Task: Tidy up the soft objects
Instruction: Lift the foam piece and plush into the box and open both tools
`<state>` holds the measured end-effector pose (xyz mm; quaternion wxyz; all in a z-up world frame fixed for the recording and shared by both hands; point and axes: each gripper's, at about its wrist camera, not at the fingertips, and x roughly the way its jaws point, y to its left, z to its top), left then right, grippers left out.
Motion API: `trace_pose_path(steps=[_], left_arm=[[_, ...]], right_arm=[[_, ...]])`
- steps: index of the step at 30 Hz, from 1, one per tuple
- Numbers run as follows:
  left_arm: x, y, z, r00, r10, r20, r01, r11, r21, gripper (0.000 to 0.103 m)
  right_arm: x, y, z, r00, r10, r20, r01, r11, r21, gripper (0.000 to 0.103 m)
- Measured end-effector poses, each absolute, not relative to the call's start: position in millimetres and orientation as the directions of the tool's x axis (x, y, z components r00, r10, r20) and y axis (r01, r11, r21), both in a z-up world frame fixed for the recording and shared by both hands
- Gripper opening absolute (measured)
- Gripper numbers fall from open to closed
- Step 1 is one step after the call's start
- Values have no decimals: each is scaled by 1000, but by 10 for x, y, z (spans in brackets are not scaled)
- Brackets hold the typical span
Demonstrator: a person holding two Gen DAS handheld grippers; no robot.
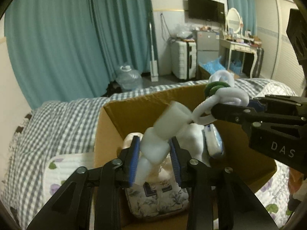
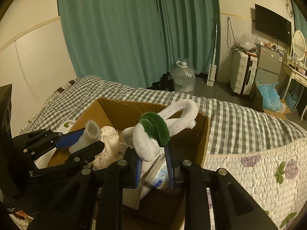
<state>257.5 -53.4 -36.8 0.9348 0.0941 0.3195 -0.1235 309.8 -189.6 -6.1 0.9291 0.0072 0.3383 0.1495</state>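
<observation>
Above cardboard box (image 1: 134, 115): left hand-held gripper (image 1: 154, 159) clamps white foam tube (image 1: 163, 130); right hand-held gripper (image 2: 153, 164) clamps fuzzy white-green twist (image 2: 153, 132).

A: Colours, quick?
B: Foam tube (image 1: 165, 134) white, w/ blue pads (image 1: 134, 159) on the black left gripper (image 1: 154, 158). Fuzzy rope (image 2: 151, 132) white w/ a dark green band (image 2: 156, 127); right gripper (image 2: 153, 169) black too, same blue pads.
A: Box?
B: Cardboard box (image 1: 134, 113) plain brown. Cushion (image 1: 155, 197) inside it, at 6 o'clock, is white w/ grey-green floral print. Packet (image 1: 214, 141) at 3 o'clock white & blue.
A: Bedding?
B: Sheet (image 2: 239, 118) grey/white gingham. Quilt (image 2: 259, 170) white w/ purple flowers, green leaves. Curtains (image 1: 76, 38) teal (greener in right view).
</observation>
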Motion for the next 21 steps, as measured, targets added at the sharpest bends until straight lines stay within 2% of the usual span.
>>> trace_pose_path(steps=[1, 3, 5, 11, 17, 19, 20, 21], left_arm=[[2587, -521, -371, 768, -167, -618, 285, 954, 97, 44], [2571, -509, -343, 780, -160, -605, 273, 957, 100, 68], [2512, -492, -283, 796, -179, -578, 284, 954, 96, 70], [2312, -413, 65, 826, -157, -541, 245, 965, 94, 70], [1762, -251, 802, 893, -155, -422, 213, 972, 94, 70], [1561, -205, 1014, 911, -152, -383, 202, 975, 94, 75], [1421, -171, 1159, 924, -136, -358, 180, 979, 93, 85], [1312, -132, 1256, 935, -126, -332, 164, 983, 88, 87]], right_arm=[[3106, -1888, -61, 726, 283, -626, -271, 956, 117, 28], [3117, -1884, -52, 730, 273, -627, -259, 959, 117, 40], [3090, -1900, -3, 743, 262, -617, -243, 963, 116, 73], [2874, -1971, 339, 779, 251, -575, -219, 968, 126, 75], [2360, -1990, 1089, 840, 228, -493, -217, 973, 80, 76], [2154, -1984, 1337, 860, 221, -460, -215, 974, 66, 79], [2002, -1982, 1487, 872, 218, -437, -215, 975, 59, 83], [1864, -1994, 1591, 880, 220, -421, -218, 974, 55, 85]])
